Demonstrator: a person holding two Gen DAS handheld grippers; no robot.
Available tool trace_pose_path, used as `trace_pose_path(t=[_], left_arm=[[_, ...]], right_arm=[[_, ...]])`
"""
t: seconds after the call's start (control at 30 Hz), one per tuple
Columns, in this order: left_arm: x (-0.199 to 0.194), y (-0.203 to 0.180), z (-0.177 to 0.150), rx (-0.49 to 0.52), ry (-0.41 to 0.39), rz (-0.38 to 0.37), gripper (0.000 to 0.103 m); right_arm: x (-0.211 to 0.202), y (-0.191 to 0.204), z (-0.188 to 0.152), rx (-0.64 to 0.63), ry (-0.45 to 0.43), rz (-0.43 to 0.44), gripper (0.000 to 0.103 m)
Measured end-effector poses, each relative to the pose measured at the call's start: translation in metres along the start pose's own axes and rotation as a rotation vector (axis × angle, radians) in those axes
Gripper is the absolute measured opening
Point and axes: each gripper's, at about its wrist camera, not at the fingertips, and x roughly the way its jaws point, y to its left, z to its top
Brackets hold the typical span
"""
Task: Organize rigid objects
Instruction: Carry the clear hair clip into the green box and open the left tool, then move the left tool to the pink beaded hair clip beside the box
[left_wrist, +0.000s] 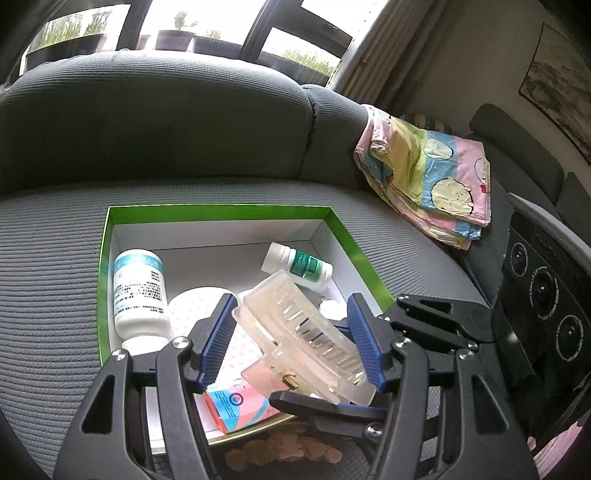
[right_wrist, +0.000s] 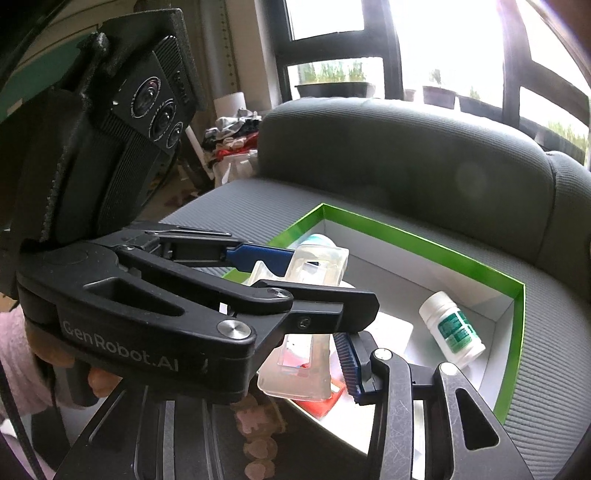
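1. Left wrist view: my left claw (left_wrist: 291, 339) pinches one clear plastic hair clip (left_wrist: 306, 332) between its two blue pads (left_wrist: 218, 336), which press on the clip's two ends.
2. The clip hangs over the near part of one green-edged box (left_wrist: 218, 211) that sits on a grey sofa seat (left_wrist: 51, 240).
3. In the box I count two white pill bottles: a large one with a blue label (left_wrist: 138, 291) lying along the left wall, and a small one with a green label (left_wrist: 299, 266) lying toward the far right.
4. Also inside, under my claw, lie one white dotted pad (left_wrist: 192, 310) and one pink and blue packet (left_wrist: 236, 406).
5. My right claw (left_wrist: 354, 369) reaches in from the right, one finger under the clip's hinge end.
6. One folded patterned cloth (left_wrist: 424, 173) rests on the sofa arm, far right.
7. Right wrist view: my left claw (right_wrist: 295, 273) crosses from the left, holding the same clip (right_wrist: 317, 264) over the box (right_wrist: 424, 247).
8. Only one blue pad (right_wrist: 349, 363) of my right claw (right_wrist: 332, 354) shows, touching the clip's lower end; the other is hidden, so I cannot tell whether it is gripping.
9. One green-label bottle (right_wrist: 452, 328) lies on the right of the box.
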Motion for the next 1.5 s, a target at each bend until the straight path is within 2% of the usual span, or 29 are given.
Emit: trace_pose_path(t=[0.47, 0.53, 0.6, 0.67, 0.9, 1.1, 1.33, 1.5], left_arm=[[0.003, 0.008, 0.001, -0.023, 0.003, 0.012, 0.060], [0.005, 0.012, 0.000, -0.040, 0.004, 0.037, 0.070], [0.006, 0.018, 0.000, -0.069, 0.003, 0.069, 0.093], [0.004, 0.027, -0.001, -0.108, -0.001, 0.091, 0.100], [-0.012, 0.041, -0.006, -0.177, 0.013, 0.153, 0.102], [-0.035, 0.042, -0.020, -0.166, 0.003, 0.230, 0.102], [-0.063, 0.038, -0.040, -0.152, -0.026, 0.285, 0.102], [-0.077, 0.033, -0.061, -0.140, -0.013, 0.319, 0.102]], right_arm=[[0.011, -0.011, 0.001, 0.024, 0.003, -0.016, 0.045], [0.014, -0.019, 0.000, 0.062, 0.008, -0.040, 0.045], [0.017, -0.024, -0.003, 0.083, 0.022, -0.056, 0.049], [0.018, -0.025, -0.006, 0.084, 0.031, -0.078, 0.068], [0.012, -0.025, -0.014, 0.090, 0.038, -0.117, 0.070], [-0.004, -0.018, -0.017, 0.121, 0.025, -0.139, 0.070], [-0.022, -0.012, -0.024, 0.133, 0.013, -0.137, 0.071], [-0.040, -0.002, -0.036, 0.147, 0.013, -0.142, 0.071]])
